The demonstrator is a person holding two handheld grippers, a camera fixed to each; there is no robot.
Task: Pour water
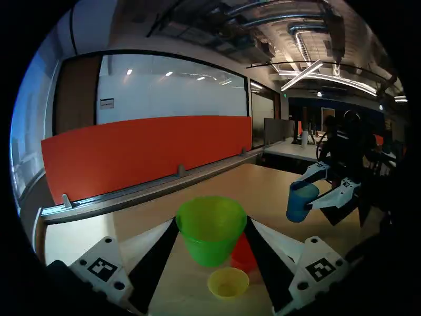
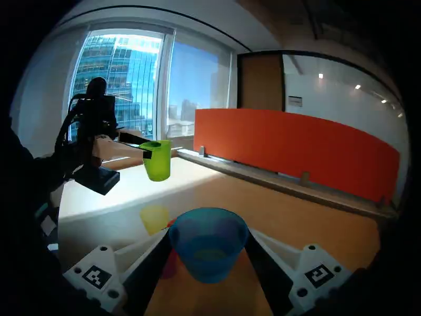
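Above a table [image 1: 252,184], the left gripper [image 1: 210,220] pinches a green cup [image 1: 210,239] and the right gripper [image 2: 208,236] a blue cup [image 2: 208,255], both aloft and well apart; pouring cleanly likely calls for bringing rims close, then tilting slowly.

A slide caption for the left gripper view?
Left gripper holds green cup near yellow cup and red cup; right gripper holds blue cup.

Your left gripper [image 1: 211,221] holds the big cup [image 1: 210,239] over the table [image 1: 252,184]. Right under it sit the small cup [image 1: 228,283] and, just behind, a third cup [image 1: 244,255]. Your right gripper [image 1: 303,194] holds the other cup [image 1: 299,208] off to the right.
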